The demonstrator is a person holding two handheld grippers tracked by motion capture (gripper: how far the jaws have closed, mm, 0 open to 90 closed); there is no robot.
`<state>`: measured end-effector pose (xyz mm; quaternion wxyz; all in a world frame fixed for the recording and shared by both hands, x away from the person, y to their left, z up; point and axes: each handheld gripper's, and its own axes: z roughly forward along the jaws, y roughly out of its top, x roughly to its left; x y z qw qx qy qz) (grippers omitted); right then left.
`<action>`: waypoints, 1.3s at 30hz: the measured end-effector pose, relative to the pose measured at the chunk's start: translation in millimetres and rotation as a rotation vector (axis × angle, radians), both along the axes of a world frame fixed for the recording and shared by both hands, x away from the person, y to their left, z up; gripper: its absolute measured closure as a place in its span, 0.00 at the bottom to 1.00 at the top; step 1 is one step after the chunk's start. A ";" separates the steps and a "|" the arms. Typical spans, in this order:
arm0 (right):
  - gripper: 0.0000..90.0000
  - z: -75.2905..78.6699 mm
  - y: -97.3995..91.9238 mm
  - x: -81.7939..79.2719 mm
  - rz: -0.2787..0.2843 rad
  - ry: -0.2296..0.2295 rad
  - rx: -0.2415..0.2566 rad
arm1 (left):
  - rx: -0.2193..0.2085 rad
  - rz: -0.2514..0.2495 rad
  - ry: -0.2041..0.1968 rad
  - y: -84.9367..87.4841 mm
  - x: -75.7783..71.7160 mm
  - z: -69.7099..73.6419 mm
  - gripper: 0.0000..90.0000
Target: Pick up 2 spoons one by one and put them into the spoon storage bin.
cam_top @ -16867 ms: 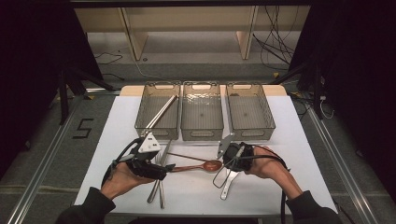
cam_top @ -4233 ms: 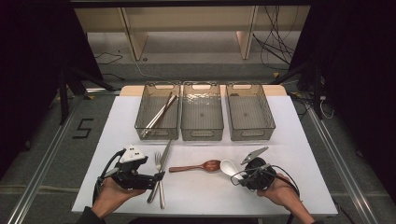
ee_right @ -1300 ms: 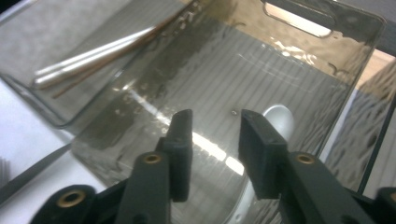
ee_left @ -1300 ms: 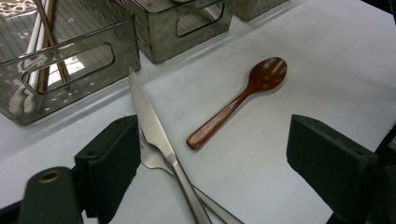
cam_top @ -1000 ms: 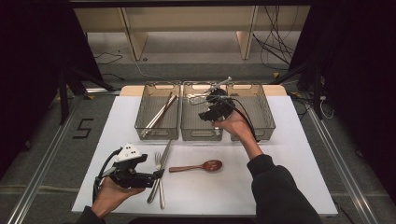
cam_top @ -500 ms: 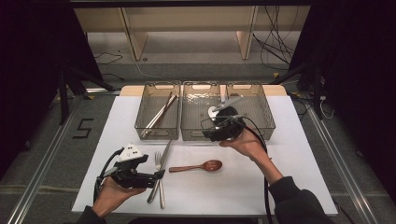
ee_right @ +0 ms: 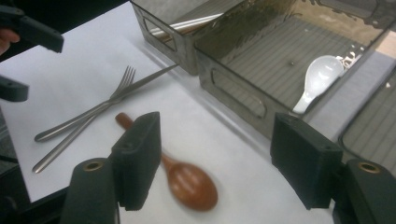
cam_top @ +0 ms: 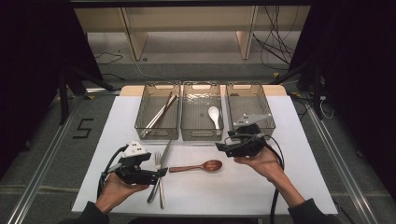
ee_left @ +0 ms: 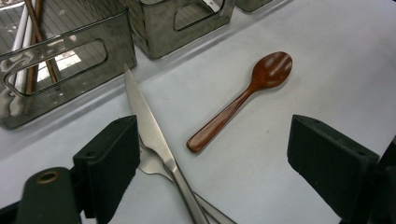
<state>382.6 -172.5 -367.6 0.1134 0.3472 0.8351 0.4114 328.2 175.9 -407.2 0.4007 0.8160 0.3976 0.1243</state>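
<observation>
Wooden spoon just beside right tool

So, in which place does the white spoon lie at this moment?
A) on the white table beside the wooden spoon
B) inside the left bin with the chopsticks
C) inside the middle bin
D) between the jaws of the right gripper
C: the white spoon lies on the floor of the middle bin, apart from the open right gripper, while the wooden spoon rests on the table.

Bright lit table, dark surroundings, slight motion blur
</observation>
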 end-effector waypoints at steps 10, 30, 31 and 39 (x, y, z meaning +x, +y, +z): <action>0.37 -1.5 -25.9 -34.1 -0.038 -0.025 0.072 | 0.014 -0.014 0.025 -9.2 15.1 -2.6 0.18; 0.34 -29.6 -66.5 -84.8 -0.117 -0.004 0.140 | 0.189 -0.136 0.097 -58.0 47.1 -11.0 0.18; 0.34 -30.8 -66.8 -85.8 -0.119 -0.007 0.141 | 0.204 -0.144 0.099 -60.2 48.7 -11.8 0.18; 0.34 -33.7 -69.0 -88.7 -0.122 0.000 0.140 | 0.290 -0.200 0.143 -81.4 59.3 -23.1 0.27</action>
